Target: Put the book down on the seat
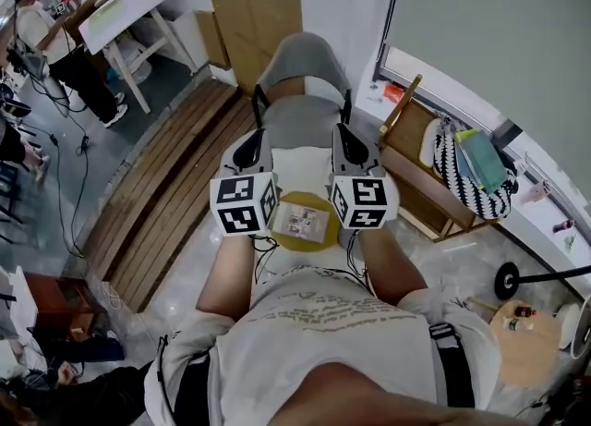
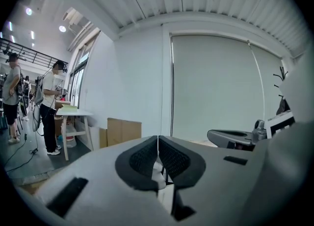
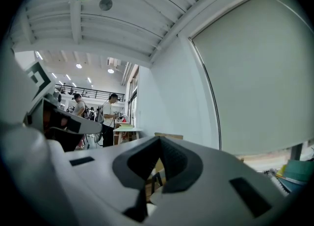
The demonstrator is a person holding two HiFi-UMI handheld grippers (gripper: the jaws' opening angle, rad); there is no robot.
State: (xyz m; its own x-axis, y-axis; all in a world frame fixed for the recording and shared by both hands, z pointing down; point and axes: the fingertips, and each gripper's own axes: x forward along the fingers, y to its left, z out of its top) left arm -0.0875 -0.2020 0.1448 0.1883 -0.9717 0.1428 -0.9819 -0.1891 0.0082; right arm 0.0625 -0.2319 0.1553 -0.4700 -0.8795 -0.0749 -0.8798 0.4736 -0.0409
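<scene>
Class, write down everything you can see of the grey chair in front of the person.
The grey padded chair stands straight ahead, facing the person. A curved backrest rises over a seat in the same fabric-like grey; thin black frame pieces show at both sides. It stands beside brown wooden decking, with flat brown cardboard behind it. The seat's near edge is hidden.

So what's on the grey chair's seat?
The seat's back part shows bare. Its front is covered by the left gripper, the right gripper and a white thing between them; whether that rests on it can't be seen.
</scene>
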